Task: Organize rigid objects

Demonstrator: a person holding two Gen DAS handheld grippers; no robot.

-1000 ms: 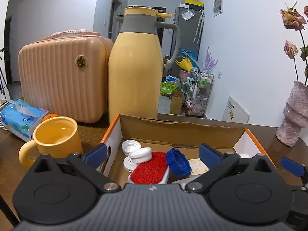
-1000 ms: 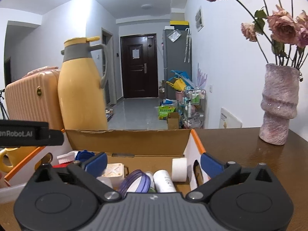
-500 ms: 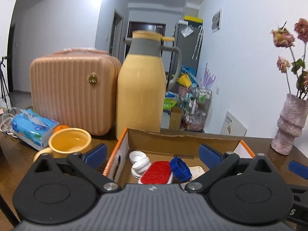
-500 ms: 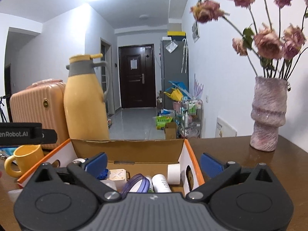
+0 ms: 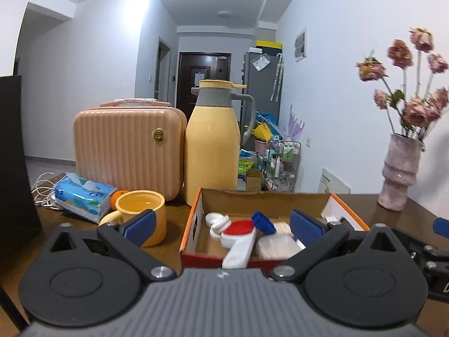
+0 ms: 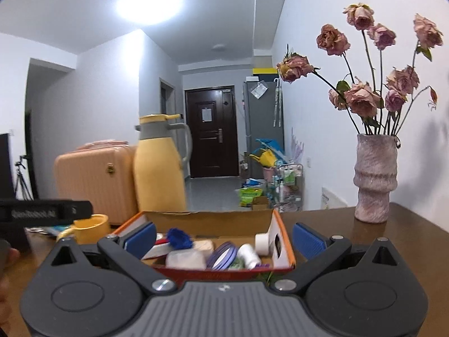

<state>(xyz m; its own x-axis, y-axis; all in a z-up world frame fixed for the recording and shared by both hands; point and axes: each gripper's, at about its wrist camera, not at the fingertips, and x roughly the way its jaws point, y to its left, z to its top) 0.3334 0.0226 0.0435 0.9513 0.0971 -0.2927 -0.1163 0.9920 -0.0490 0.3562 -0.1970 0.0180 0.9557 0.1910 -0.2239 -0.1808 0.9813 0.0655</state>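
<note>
Both claws gape empty; orange-edged cardboard box (image 5: 283,196) w/ red-bristled white brush (image 5: 238,236) lies just ahead of left claw (image 5: 221,221); right claw (image 6: 224,236) sits nearer box's right side.

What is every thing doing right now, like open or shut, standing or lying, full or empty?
left gripper: open, holding nothing.
right gripper: open, holding nothing.
cardboard box: open on top, small items inside.
red brush: lying in the box.
white bottle: lying in the box.
yellow jug: upright, lid on.
yellow mug: upright, contents unclear.
pink case: shut, standing.
vase: upright, holding dried roses.
</note>
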